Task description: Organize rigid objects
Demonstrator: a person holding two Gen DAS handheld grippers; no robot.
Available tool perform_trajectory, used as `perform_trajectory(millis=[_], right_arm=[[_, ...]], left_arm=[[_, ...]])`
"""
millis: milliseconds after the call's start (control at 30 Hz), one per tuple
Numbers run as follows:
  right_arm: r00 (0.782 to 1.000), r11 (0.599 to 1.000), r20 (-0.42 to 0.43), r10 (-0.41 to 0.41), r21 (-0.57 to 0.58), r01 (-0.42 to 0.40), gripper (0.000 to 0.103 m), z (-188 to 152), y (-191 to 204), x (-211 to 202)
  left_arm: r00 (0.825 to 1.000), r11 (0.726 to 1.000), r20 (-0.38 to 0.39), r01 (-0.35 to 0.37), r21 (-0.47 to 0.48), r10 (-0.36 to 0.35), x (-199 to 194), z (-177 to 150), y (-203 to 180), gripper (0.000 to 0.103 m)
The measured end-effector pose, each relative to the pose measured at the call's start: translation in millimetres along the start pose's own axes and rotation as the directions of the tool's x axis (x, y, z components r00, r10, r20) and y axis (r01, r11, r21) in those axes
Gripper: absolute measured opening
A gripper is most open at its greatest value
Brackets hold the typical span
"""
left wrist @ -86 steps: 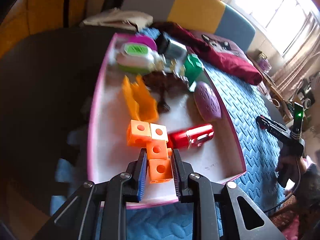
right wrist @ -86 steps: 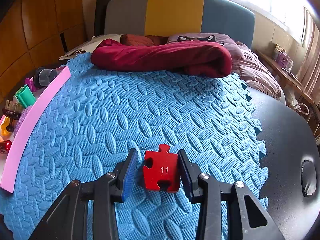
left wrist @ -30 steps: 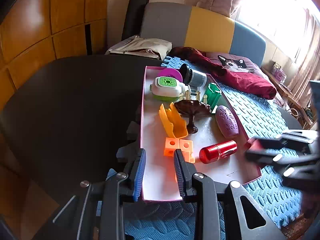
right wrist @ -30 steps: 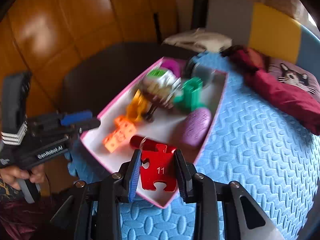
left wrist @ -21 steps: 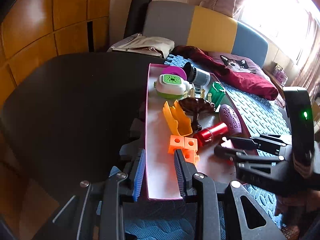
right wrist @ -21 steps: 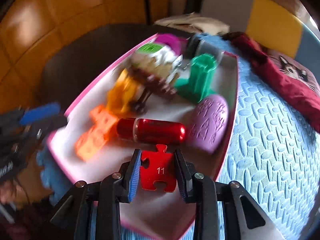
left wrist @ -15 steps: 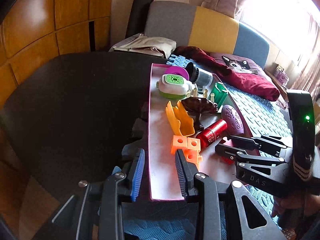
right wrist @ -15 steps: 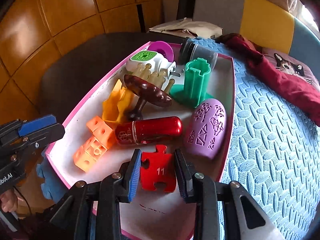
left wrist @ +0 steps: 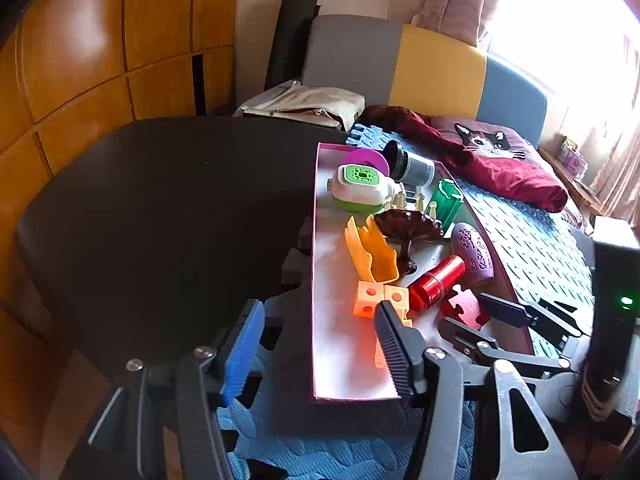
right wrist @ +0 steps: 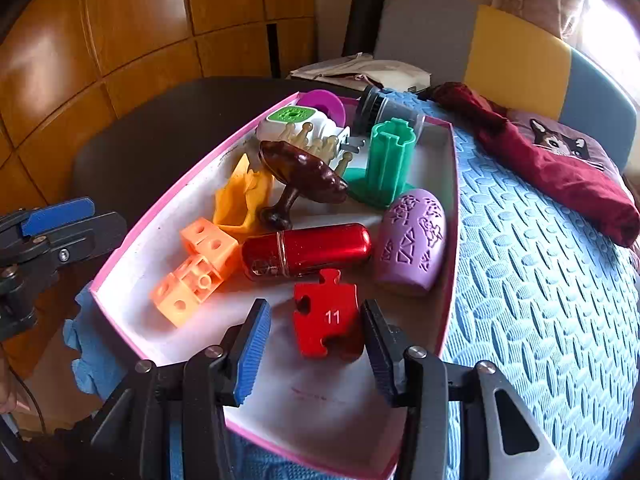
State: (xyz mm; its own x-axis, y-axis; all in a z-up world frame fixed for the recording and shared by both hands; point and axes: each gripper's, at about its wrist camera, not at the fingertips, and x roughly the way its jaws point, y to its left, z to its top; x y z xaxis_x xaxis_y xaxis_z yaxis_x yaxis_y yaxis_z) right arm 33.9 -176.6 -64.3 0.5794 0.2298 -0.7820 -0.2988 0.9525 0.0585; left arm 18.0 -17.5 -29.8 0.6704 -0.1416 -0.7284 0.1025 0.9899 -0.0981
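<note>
A red puzzle piece marked 11 lies flat on the floor of the pink-rimmed white tray, just in front of a red cylinder. My right gripper straddles the piece with its jaws opening; the left pad stands clear of it. From the left wrist view the same piece shows between the right gripper's fingers. My left gripper hovers over the tray's near left wall, jaws opening, nothing between them. Orange linked cubes rest at the tray's left.
The tray also holds a purple oval, a green stand, a brown mushroom-shaped piece, a yellow scoop, a white-green device and a dark jar. Blue foam mat lies right; dark table left.
The right gripper sank into the tray with the red puzzle piece and its jaws spread, leaving the piece on the tray floor. The left gripper's jaws widened while it stayed in place.
</note>
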Motion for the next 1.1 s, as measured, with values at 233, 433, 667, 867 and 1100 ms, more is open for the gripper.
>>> perform_trajectory(millis=[233,433,667,867,1100], right_arm=[[0.995,0.998,0.094,-0.034,0.06,0.029,0.059,-3,-1,-24],[0.987,0.992,0.137,-0.087,0.102,0.073,0.059,-4,2,-34],[0.974,0.967,0.144,-0.173,0.211,0.141,0.058,-9,-6,-43],[0.968,0.96,0.173,-0.184,0.245,0.138,0.059,-7,-8,-58],[0.959,0.958,0.207,-0.192,0.252,0.138,0.059,-1,-4,-70]], left_arm=[[1.0,1.0,0.021,-0.006,-0.003,0.007,-7,-1,-1,0.066],[0.999,1.0,0.034,-0.016,-0.002,0.017,-13,-2,-3,0.079],[0.997,0.998,0.047,-0.06,-0.027,0.062,-20,-3,-3,0.102],[0.995,0.997,0.066,-0.071,-0.041,0.073,-27,-4,-5,0.103],[0.987,0.992,0.098,-0.128,-0.017,0.129,-37,-6,-12,0.103]])
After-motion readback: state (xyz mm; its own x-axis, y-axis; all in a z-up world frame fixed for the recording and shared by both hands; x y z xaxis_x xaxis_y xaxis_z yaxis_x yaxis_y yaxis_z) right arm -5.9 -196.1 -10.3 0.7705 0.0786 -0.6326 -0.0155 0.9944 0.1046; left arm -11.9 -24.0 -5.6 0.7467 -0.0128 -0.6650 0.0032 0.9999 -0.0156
